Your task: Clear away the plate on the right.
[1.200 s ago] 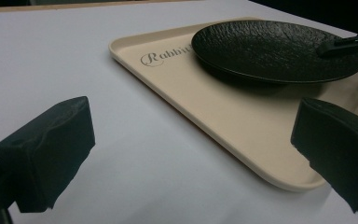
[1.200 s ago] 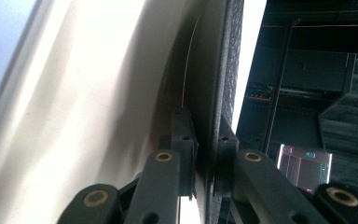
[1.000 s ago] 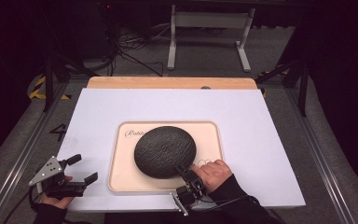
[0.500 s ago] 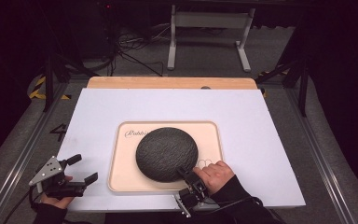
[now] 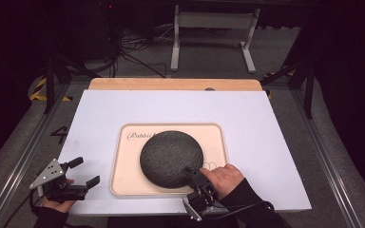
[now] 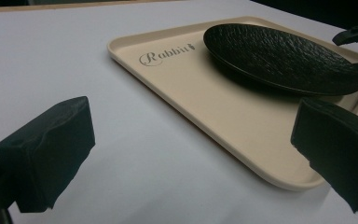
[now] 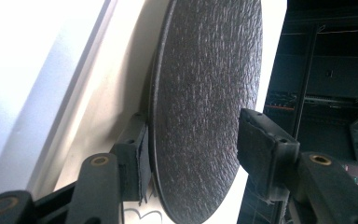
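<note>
A round black textured plate (image 5: 171, 156) lies on a cream tray (image 5: 215, 142) printed with script lettering, in the middle of the white table. My right gripper (image 5: 190, 172) is at the plate's near right rim. In the right gripper view the plate (image 7: 205, 93) has its rim between the jaws of the right gripper (image 7: 198, 149). These jaws have just been opening: one pad sits under the rim and the other stands off the top face. My left gripper (image 5: 86, 171) rests open at the table's near left corner. Nothing is between the fingers of the left gripper (image 6: 193, 154), and the tray (image 6: 205, 102) and plate (image 6: 279, 51) lie ahead.
The white table top (image 5: 123, 109) has a wooden strip (image 5: 171, 84) along its far edge. A metal stand (image 5: 209, 19) and cables sit on the dark floor beyond. The person's right hand (image 5: 225, 178) is on the tray's near right corner.
The right gripper's jaws have opened off the plate's rim. The plate, the tray and the left gripper stay where they were.
</note>
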The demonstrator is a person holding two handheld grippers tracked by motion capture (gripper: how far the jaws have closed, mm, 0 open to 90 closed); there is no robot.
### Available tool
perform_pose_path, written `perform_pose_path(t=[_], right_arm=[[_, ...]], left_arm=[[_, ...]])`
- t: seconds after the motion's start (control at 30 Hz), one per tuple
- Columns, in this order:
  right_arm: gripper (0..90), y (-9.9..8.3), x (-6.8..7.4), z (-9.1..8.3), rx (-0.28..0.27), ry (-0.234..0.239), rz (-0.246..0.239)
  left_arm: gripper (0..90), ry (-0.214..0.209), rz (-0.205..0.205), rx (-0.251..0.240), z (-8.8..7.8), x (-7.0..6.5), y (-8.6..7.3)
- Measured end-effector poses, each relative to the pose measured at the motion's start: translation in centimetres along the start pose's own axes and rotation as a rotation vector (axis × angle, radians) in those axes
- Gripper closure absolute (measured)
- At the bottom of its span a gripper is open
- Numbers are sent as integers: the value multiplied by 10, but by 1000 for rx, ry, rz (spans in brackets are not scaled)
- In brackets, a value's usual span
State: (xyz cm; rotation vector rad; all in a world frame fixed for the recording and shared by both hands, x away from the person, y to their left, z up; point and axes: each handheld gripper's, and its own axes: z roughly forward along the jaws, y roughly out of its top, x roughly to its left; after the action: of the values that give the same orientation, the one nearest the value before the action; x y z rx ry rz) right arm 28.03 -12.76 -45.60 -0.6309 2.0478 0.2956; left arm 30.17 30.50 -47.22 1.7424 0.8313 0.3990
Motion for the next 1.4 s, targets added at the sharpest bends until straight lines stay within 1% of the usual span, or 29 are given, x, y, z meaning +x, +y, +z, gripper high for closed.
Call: perform_pose_path(t=[0.03, 0.2, 0.23, 0.27, 0.33, 0.37, 0.4, 0.43, 0.47, 0.5, 0.57, 0.67, 0.77, 0.8, 0.83, 0.87, 0.9, 0.97, 1.07, 1.2, 1.23, 1.33, 1.37, 1.4], right_arm=[[457, -1, -1, -1, -4, 2, 0], [418, -5, -4, -8, -24, 22, 56], [407, -6, -4, -9, -30, 30, 81], [400, -7, -5, -10, -38, 33, 90], [387, -9, -7, -14, -58, 46, 123], [380, -10, -9, -17, -76, 51, 150], [375, -11, -12, -20, -105, 39, 183], [375, -11, -12, -20, -105, 39, 183], [359, -15, -17, -25, -153, 23, 242], [355, -17, -19, -28, -168, 12, 277], [344, -21, -23, -31, -200, 2, 332], [324, -26, -27, -35, -228, 0, 400], [266, -34, -32, -37, -263, 13, 512], [266, -34, -32, -37, -263, 13, 512], [240, -37, -34, -37, -272, 16, 555], [204, -41, -36, -38, -289, 25, 610], [189, -43, -38, -38, -300, 26, 638], [133, -50, -41, -39, -322, 26, 720], [73, -60, -45, -42, -337, 6, 821], [56, -75, -48, -49, -381, -6, 925], [56, -75, -48, -49, -381, -6, 925], [33, -89, -49, -54, -409, -10, 1000], [32, -95, -49, -56, -423, -6, 1029], [32, -100, -48, -57, -434, 1, 1048]], left_arm=[[3, 0, -1, 0, 0, 0, 0], [3, -1, 1, 0, 0, 0, 0], [3, -1, 1, -1, 0, 0, 0], [3, -1, 1, 0, 0, 0, 0], [3, -1, 1, -1, 0, 0, 0], [3, -1, -1, -1, 0, 0, 0], [3, -1, -1, -1, 0, 0, 0], [3, -1, 1, -1, 0, 0, 0], [3, -1, -1, -1, 0, 0, 0], [3, 0, -1, -1, 0, 0, 0], [3, 0, -3, -2, 0, 0, 0], [3, 0, -1, 0, 0, 0, 0], [3, 0, -6, -1, 0, 0, 0], [3, 0, -6, -1, 0, 0, 0], [3, -1, 0, -1, 0, 0, 0], [3, -2, 1, -1, 0, 0, 0], [3, -3, -1, -1, 0, 0, 0], [3, -3, 0, -1, 0, 0, 0], [3, -3, -2, -2, 0, 0, 0], [2, -5, 0, -1, 0, 0, 0], [3, -5, 0, -1, 0, 0, 0], [3, -5, 1, 0, 0, 0, 0], [2, -5, -3, -1, 0, 0, 0], [3, -5, -4, -1, 0, 0, 0]])
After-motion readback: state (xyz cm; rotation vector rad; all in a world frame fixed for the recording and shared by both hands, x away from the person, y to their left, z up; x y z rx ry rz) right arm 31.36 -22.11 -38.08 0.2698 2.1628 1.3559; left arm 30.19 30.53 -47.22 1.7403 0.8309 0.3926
